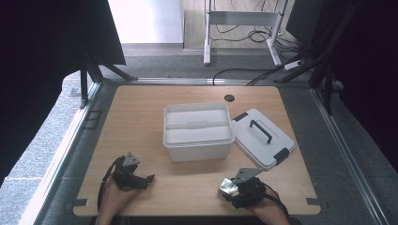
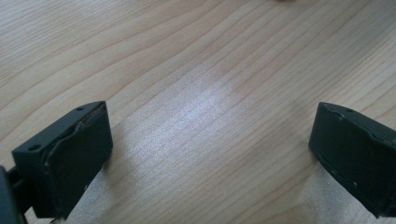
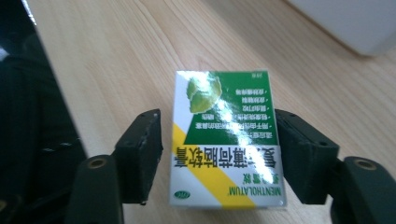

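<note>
A small green, white and yellow Mentholatum box [image 3: 226,140] lies between the two black jaws of my right gripper [image 3: 218,135], face up toward the camera. The right jaw stands against the box's edge and a thin strip of wood shows between the box and the left jaw. From above, the box [image 1: 228,186] gleams at the tip of the right gripper [image 1: 234,190] near the table's front edge. My left gripper [image 1: 149,178] rests at the front left, open, and its own view has bare wood between the wide-apart jaws of the left gripper [image 2: 210,140].
A white open storage bin [image 1: 198,140] stands in the middle of the wooden table [image 1: 141,117]. Its white lid [image 1: 263,138] with a black handle lies flat just to its right. Dark curtains flank the table, and cables run on the floor beyond it.
</note>
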A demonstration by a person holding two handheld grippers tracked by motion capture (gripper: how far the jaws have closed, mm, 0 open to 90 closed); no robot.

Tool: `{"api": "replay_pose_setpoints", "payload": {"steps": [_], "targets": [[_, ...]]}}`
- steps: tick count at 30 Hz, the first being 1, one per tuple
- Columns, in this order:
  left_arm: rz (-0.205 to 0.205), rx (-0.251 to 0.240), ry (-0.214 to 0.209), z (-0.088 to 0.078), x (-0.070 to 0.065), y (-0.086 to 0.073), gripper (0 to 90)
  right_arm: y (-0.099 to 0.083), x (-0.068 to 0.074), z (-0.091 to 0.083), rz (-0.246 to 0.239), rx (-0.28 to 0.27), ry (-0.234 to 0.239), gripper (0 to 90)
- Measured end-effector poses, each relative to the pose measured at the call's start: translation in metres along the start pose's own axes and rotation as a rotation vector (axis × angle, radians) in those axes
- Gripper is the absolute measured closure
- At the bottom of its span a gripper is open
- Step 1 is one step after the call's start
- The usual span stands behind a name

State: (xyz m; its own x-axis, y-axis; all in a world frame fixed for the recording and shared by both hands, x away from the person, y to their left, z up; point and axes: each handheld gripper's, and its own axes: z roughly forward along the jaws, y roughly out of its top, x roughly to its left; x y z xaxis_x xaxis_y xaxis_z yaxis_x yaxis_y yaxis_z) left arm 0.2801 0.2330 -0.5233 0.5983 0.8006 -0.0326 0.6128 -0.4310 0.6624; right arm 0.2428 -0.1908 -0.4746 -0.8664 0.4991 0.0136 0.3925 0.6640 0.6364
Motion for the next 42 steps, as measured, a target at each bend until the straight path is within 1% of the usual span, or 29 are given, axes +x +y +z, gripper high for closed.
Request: {"api": "replay_pose_setpoints", "payload": {"steps": [1, 3, 4, 6, 9, 10, 12, 13, 14, 18, 21, 22, 23, 25, 26, 27, 28, 29, 30, 33, 34, 35, 36, 37, 38, 39, 40, 41, 42], "targets": [[0.000, 0.000, 0.000, 0.000, 0.000, 0.000, 0.0, 0.000, 0.000, 0.000, 0.000, 0.000, 0.000, 33.5], [0.001, 0.001, 0.000, 0.000, 0.000, 0.000, 0.0, 0.005, -0.003, -0.013, -0.005, -0.022, -0.007, 32.0], [0.001, 0.001, 0.000, 0.000, 0.000, 0.000, 0.0, 0.005, -0.003, -0.013, -0.005, -0.022, -0.007, 32.0], [0.002, 0.001, 0.000, 0.000, 0.000, 0.000, 0.0, 0.008, -0.013, -0.025, 0.010, -0.055, -0.027, 29.9], [0.001, 0.000, -0.001, 0.000, 0.000, 0.000, 0.0, 0.009, -0.020, -0.029, 0.023, -0.068, -0.044, 28.0], [0.002, 0.000, -0.002, 0.000, 0.000, 0.000, 0.0, 0.007, -0.029, -0.031, 0.041, -0.082, -0.061, 25.2], [0.002, 0.000, -0.003, 0.000, 0.000, 0.000, 0.0, 0.006, -0.033, -0.031, 0.052, -0.085, -0.075, 23.2], [0.002, -0.001, -0.004, 0.000, 0.000, 0.000, 0.0, 0.002, -0.043, -0.028, 0.069, -0.087, -0.103, 19.7], [0.002, -0.001, -0.005, 0.000, 0.000, 0.000, 0.0, 0.000, -0.048, -0.026, 0.081, -0.091, -0.115, 18.2], [-0.003, 0.002, -0.045, -0.001, 0.004, 0.004, 0.6, -0.014, -0.065, -0.011, 0.145, -0.112, -0.150, 13.3], [0.003, -0.006, -0.056, -0.003, 0.005, 0.008, 0.7, -0.020, -0.069, -0.005, 0.161, -0.110, -0.152, 12.3], [0.016, -0.010, -0.074, -0.005, 0.006, 0.015, 0.6, -0.025, -0.072, 0.002, 0.167, -0.113, -0.155, 8.5], [0.016, -0.010, -0.074, -0.005, 0.006, 0.015, 0.6, -0.025, -0.072, 0.002, 0.167, -0.113, -0.155, 8.5], [0.040, -0.007, -0.083, -0.009, 0.007, 0.023, 0.6, -0.029, -0.073, 0.007, 0.163, -0.110, -0.161, 6.1], [0.068, -0.006, -0.093, -0.013, 0.009, 0.033, 0.6, -0.031, -0.074, 0.010, 0.165, -0.105, -0.174, 5.6], [0.068, -0.006, -0.093, -0.013, 0.009, 0.033, 0.5, -0.032, -0.074, 0.011, 0.165, -0.104, -0.176, 5.6], [0.084, -0.007, -0.099, -0.016, 0.010, 0.039, 0.5, -0.032, -0.074, 0.011, 0.165, -0.104, -0.176, 5.6], [0.116, -0.015, -0.115, -0.024, 0.012, 0.051, 0.2, -0.033, -0.075, 0.014, 0.162, -0.101, -0.177, 5.6], [0.116, -0.015, -0.115, -0.024, 0.012, 0.051, 0.2, -0.034, -0.076, 0.015, 0.163, -0.097, -0.176, 5.6], [0.161, -0.030, -0.132, -0.035, 0.015, 0.070, 0.3, -0.036, -0.076, 0.017, 0.168, -0.097, -0.181, 6.1], [0.197, -0.041, -0.142, -0.045, 0.017, 0.085, 1.2, -0.039, -0.077, 0.020, 0.171, -0.092, -0.175, 6.9], [0.197, -0.041, -0.142, -0.045, 0.017, 0.085, 2.1, -0.039, -0.077, 0.020, 0.171, -0.092, -0.175, 6.9], [0.226, -0.052, -0.158, -0.053, 0.018, 0.098, 3.5, -0.041, -0.078, 0.022, 0.180, -0.096, -0.167, 6.1], [0.226, -0.052, -0.158, -0.053, 0.018, 0.098, 5.0, -0.041, -0.078, 0.022, 0.180, -0.096, -0.167, 6.1], [0.245, -0.065, -0.171, -0.059, 0.020, 0.110, 6.9, -0.042, -0.078, 0.022, 0.175, -0.101, -0.168, 6.8], [0.245, -0.065, -0.171, -0.059, 0.020, 0.110, 8.6, -0.042, -0.078, 0.022, 0.175, -0.101, -0.168, 6.8], [0.260, -0.071, -0.180, -0.063, 0.021, 0.119, 10.0, -0.042, -0.079, 0.021, 0.172, -0.102, -0.169, 7.4], [0.275, -0.084, -0.191, -0.068, 0.022, 0.134, 11.7, -0.042, -0.079, 0.021, 0.173, -0.101, -0.168, 7.2], [0.275, -0.084, -0.191, -0.068, 0.022, 0.134, 13.7, -0.042, -0.079, 0.021, 0.173, -0.101, -0.168, 7.2]]}}
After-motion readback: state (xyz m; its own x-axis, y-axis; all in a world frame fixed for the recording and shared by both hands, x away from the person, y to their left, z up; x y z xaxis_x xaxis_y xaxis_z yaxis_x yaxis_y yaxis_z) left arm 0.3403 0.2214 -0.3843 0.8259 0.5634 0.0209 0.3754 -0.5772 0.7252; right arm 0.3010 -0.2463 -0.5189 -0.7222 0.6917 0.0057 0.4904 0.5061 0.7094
